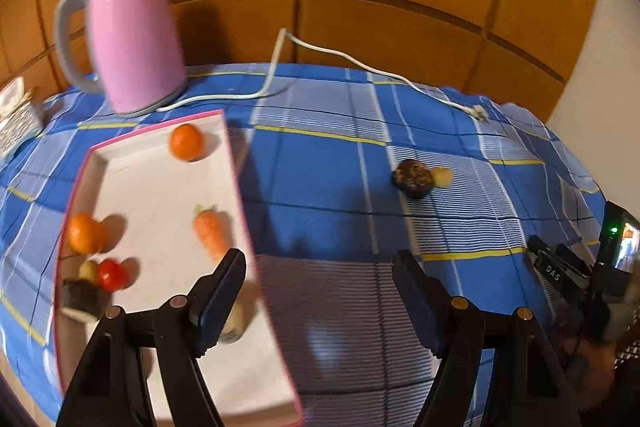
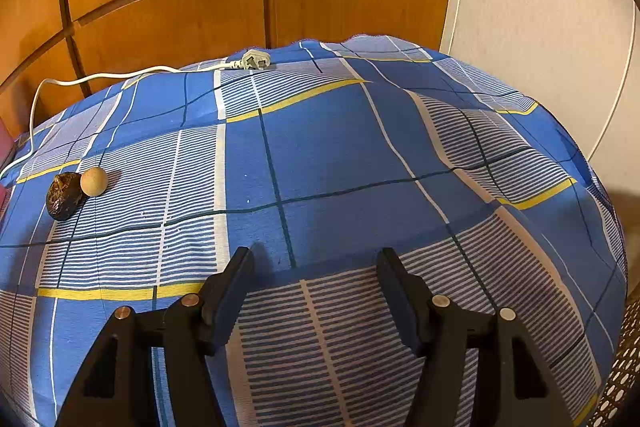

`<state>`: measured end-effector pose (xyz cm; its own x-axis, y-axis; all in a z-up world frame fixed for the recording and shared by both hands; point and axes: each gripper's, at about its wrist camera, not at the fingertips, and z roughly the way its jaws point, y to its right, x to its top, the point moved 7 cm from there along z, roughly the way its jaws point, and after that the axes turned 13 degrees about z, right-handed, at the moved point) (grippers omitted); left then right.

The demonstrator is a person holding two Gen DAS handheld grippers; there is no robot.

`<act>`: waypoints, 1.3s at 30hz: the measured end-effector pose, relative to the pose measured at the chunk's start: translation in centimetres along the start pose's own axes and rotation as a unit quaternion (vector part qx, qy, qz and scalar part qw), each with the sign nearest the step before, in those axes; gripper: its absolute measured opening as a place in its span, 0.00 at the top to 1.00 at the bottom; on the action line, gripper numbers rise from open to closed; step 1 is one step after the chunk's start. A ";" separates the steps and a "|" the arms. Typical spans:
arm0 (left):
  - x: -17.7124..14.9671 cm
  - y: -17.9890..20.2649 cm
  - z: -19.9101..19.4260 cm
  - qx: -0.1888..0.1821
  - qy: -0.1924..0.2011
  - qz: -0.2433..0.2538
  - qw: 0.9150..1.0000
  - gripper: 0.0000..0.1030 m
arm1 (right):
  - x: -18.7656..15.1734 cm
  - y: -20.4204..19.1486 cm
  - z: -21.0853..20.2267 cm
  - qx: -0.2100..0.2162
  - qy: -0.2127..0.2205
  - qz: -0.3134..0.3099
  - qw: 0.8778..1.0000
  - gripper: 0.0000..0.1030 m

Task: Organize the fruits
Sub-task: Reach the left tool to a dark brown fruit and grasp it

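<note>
A white tray with a pink rim lies on the left of the blue checked cloth. It holds two oranges, a carrot, a tomato and a few small pieces at its near left corner. A dark brown fruit and a small tan ball touch each other on the cloth, right of the tray. My left gripper is open and empty, its left finger over the tray's right edge. My right gripper hangs open and empty over bare cloth, with the dark fruit and tan ball far to its left.
A pink kettle stands behind the tray, and its white cable runs across the back of the table to a plug. Wooden cabinet doors rise behind. A black device with a green light is at the right edge.
</note>
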<state>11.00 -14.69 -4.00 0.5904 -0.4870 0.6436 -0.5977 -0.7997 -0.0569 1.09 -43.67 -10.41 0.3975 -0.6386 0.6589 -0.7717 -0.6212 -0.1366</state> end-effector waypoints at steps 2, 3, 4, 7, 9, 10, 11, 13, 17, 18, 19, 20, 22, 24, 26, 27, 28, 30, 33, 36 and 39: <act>0.7 0.8 0.7 -0.014 -0.003 0.005 1.000 0.26 | 0.0 0.0 0.0 0.000 0.000 0.000 1.000 0.37; 0.9 1.0 1.0 -0.017 -0.005 0.005 1.000 0.26 | 0.0 0.0 0.0 0.000 0.000 0.000 1.000 0.37; 1.1 1.2 1.4 -0.021 -0.008 0.005 1.000 0.26 | 0.0 0.0 0.0 0.000 0.000 0.000 1.000 0.37; 2.0 1.9 2.3 -0.025 -0.011 0.008 1.000 0.26 | 0.0 0.0 0.0 0.002 0.001 0.003 1.000 0.37; 2.7 2.3 3.2 -0.025 -0.011 0.012 1.000 0.26 | 0.1 0.0 0.0 0.004 0.001 0.006 1.000 0.37; 3.1 2.6 3.6 -0.025 -0.011 0.015 1.000 0.26 | 0.1 0.1 0.0 0.007 0.002 0.009 1.000 0.37; 3.6 2.9 4.2 -0.025 -0.011 0.016 1.000 0.26 | 0.1 0.2 0.0 0.009 0.002 0.013 1.000 0.37; 4.2 3.5 5.1 -0.026 -0.012 0.020 0.999 0.23 | 0.1 0.3 0.0 0.012 0.002 0.019 1.000 0.37; 5.6 4.7 7.6 -0.031 -0.018 0.033 0.999 0.22 | 0.1 0.2 0.0 0.008 0.002 0.022 1.000 0.37; 5.9 4.9 8.1 -0.032 -0.019 0.034 0.999 0.21 | 0.1 0.2 0.0 0.006 0.003 0.021 1.000 0.37; 6.2 5.1 8.7 -0.033 -0.020 0.034 0.999 0.21 | 0.1 0.2 0.0 0.005 0.003 0.020 1.000 0.37; 6.5 5.4 9.5 -0.038 -0.022 0.034 0.998 0.21 | 0.0 0.2 0.0 0.004 0.004 0.020 1.000 0.37; 7.0 5.7 10.4 -0.045 -0.026 0.028 0.998 0.21 | 0.0 0.2 0.1 0.003 0.005 0.019 1.000 0.37; 7.5 6.2 11.3 -0.058 -0.024 0.027 0.998 0.20 | 0.0 0.2 0.1 0.003 0.006 0.019 1.000 0.36; 7.9 6.7 12.2 -0.066 -0.023 0.029 0.997 0.20 | 0.0 0.2 0.1 0.003 0.006 0.019 1.000 0.36; 8.0 6.8 12.6 -0.068 -0.025 0.029 0.997 0.20 | 0.0 0.2 0.1 0.003 0.007 0.019 1.000 0.36; 8.1 6.8 13.0 -0.070 -0.028 0.029 0.997 0.20 | 0.0 0.2 0.2 0.003 0.007 0.019 1.000 0.36; 8.2 7.0 13.9 -0.087 -0.032 0.020 0.995 0.22 | 0.0 0.2 0.2 0.003 0.007 0.019 1.000 0.35; 8.5 7.1 14.9 -0.116 -0.029 0.005 0.993 0.37 | -0.1 0.2 0.2 0.003 0.008 0.018 1.000 0.35; 8.8 7.0 15.1 -0.139 -0.031 -0.009 0.990 0.58 | -0.1 0.2 0.2 0.003 0.008 0.018 1.000 0.35; 8.7 7.1 14.8 -0.148 -0.026 -0.004 0.989 0.59 | 0.0 0.2 0.2 0.002 0.009 0.017 1.000 0.35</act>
<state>19.93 -29.79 -10.05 0.6179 -0.5057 0.6020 -0.7213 -0.6693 0.1782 1.05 -43.87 -10.63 0.3628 -0.6514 0.6664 -0.7826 -0.6012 -0.1616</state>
